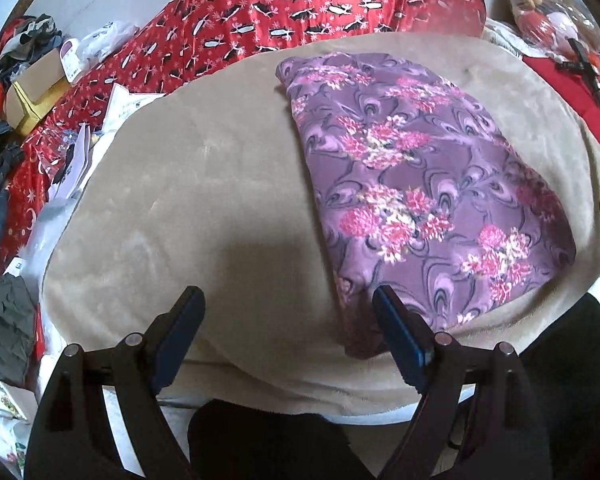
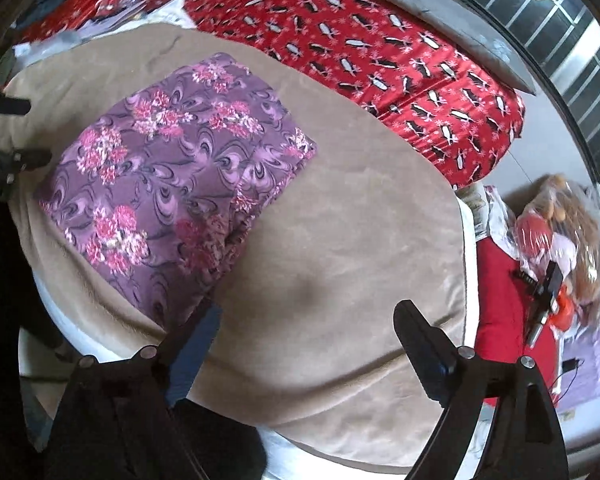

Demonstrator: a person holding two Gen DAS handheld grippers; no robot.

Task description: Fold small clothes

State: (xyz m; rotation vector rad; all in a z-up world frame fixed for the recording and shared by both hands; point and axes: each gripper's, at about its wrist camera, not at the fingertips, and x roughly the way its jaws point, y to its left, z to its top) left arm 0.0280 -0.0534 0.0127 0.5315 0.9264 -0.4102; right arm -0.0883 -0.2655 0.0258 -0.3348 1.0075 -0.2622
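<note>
Left gripper [image 1: 288, 300]: jaws stood wide apart and held nothing; right fingertip lay over the near corner of the purple cloth, contact could not be told.
Right gripper [image 2: 308, 314]: jaws spread wide and empty; left fingertip sat at the near edge of the cloth, right fingertip over bare blanket.
Purple cloth [image 1: 420, 184]: floral print, folded into a flat rectangle, lay on the beige blanket, toward its right half in the left wrist view [image 2: 168, 176]; near corner slightly bunched.
Beige blanket [image 1: 204, 200]: spread over the bed, carried the cloth; bare area to the left of the cloth [image 2: 340, 240].
Red quilt [image 1: 300, 12]: penguin print, lay beyond the blanket's far edge [image 2: 400, 64].
Cardboard box [image 1: 32, 96]: far left, among papers and dark clothing.
Doll in plastic wrap [image 2: 560, 232]: right of the blanket, on red fabric.
</note>
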